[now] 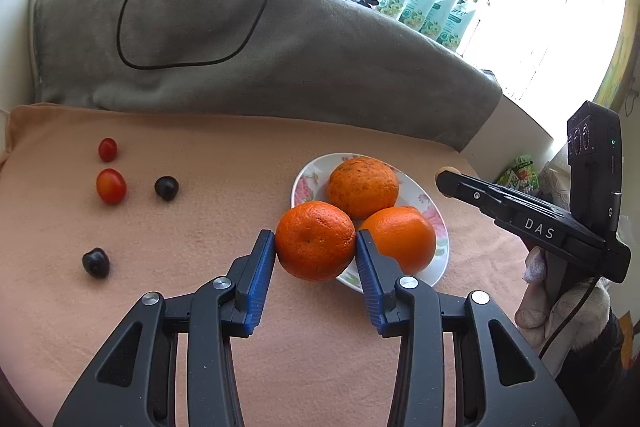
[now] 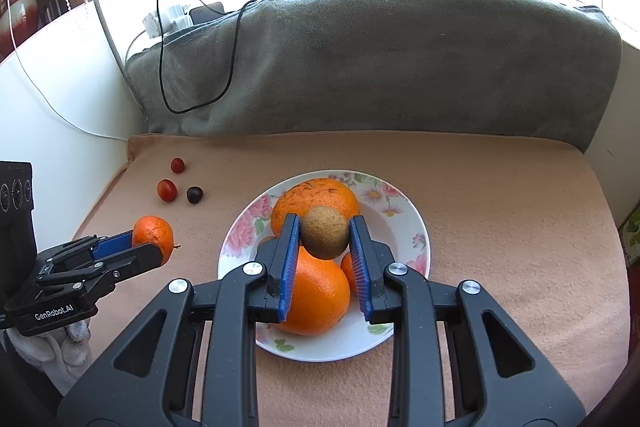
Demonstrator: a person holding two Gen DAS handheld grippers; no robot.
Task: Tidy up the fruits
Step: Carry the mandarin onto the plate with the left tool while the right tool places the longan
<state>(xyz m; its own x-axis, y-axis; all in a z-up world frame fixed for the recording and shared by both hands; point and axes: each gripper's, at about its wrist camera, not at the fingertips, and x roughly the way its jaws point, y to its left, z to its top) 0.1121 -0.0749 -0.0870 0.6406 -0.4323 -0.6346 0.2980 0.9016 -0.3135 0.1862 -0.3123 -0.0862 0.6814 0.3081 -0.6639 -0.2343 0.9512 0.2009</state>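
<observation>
My left claw grips a mandarin just beside the plate, my right claw pinches a brown fruit above its oranges; next, I'd sort each into place.

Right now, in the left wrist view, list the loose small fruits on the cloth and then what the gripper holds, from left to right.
Near dark fruit → two red tomatoes, one behind the other → far dark fruit → tangerine in the left gripper.
</observation>
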